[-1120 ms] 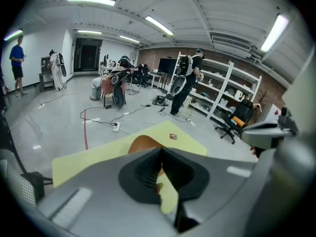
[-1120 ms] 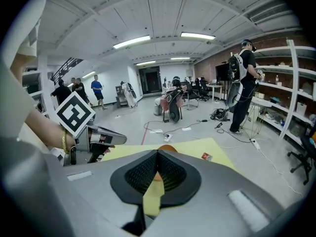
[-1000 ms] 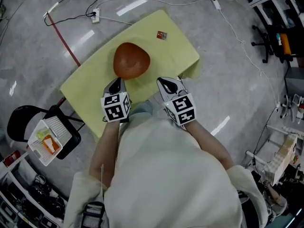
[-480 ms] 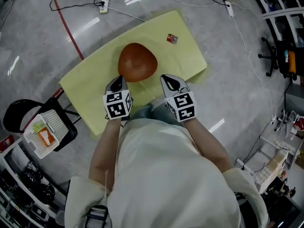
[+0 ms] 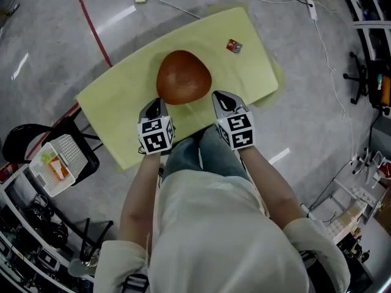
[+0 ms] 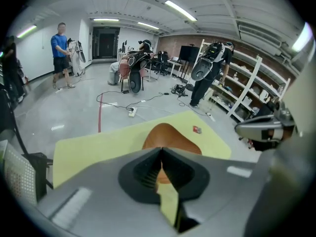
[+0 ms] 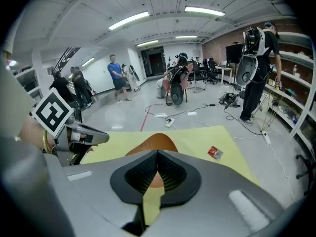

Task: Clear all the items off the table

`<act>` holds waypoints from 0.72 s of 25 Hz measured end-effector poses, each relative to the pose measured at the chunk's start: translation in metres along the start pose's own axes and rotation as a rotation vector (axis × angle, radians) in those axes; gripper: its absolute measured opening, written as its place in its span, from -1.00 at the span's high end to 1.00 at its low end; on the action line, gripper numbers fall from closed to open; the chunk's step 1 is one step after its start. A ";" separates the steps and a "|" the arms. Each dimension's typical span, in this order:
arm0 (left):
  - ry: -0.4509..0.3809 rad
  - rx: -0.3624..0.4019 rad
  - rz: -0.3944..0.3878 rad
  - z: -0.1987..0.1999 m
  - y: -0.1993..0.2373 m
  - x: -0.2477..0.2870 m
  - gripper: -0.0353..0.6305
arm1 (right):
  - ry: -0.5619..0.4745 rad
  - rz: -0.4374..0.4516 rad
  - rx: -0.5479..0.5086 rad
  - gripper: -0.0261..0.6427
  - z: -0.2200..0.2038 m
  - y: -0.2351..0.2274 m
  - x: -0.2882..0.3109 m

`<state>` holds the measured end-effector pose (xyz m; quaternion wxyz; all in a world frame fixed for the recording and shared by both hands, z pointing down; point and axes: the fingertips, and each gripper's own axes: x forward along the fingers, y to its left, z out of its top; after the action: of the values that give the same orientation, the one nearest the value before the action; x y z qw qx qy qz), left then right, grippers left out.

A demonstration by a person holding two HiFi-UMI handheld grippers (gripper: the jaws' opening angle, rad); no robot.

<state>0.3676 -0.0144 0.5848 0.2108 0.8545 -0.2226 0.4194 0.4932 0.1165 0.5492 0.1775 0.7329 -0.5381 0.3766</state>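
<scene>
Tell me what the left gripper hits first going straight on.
Likely the brown bowl, right ahead of the shut left gripper; depth is unclear, so the yellow table could come first.

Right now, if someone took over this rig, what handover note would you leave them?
Left gripper: shut, empty, over the near side of the yellow table, close to the brown dish.
Right gripper: shut, empty, near the dish's right side.
Things: the brown dish sits mid-table; the small red packet lies near the far corner.
Done: neither item is picked up yet.
Left: clear off both.
</scene>
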 end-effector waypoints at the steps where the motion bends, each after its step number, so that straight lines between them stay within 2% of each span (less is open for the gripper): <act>1: 0.006 -0.009 0.005 -0.004 0.002 0.004 0.86 | 0.007 0.001 0.002 0.92 -0.003 -0.002 0.005; 6: 0.038 -0.060 0.031 -0.021 0.015 0.025 0.81 | 0.037 0.011 0.019 0.92 -0.018 -0.010 0.032; 10: 0.058 -0.097 0.038 -0.033 0.022 0.043 0.64 | 0.065 0.019 0.032 0.90 -0.033 -0.013 0.051; 14: 0.078 -0.107 0.049 -0.043 0.026 0.062 0.37 | 0.091 0.013 0.039 0.78 -0.043 -0.019 0.069; 18: 0.108 -0.122 0.071 -0.057 0.031 0.083 0.22 | 0.121 0.001 0.048 0.72 -0.057 -0.028 0.086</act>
<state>0.3602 -0.0250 0.6895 0.2592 0.8076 -0.2663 0.4579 0.5103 0.1079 0.6542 0.1919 0.7126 -0.5173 0.4333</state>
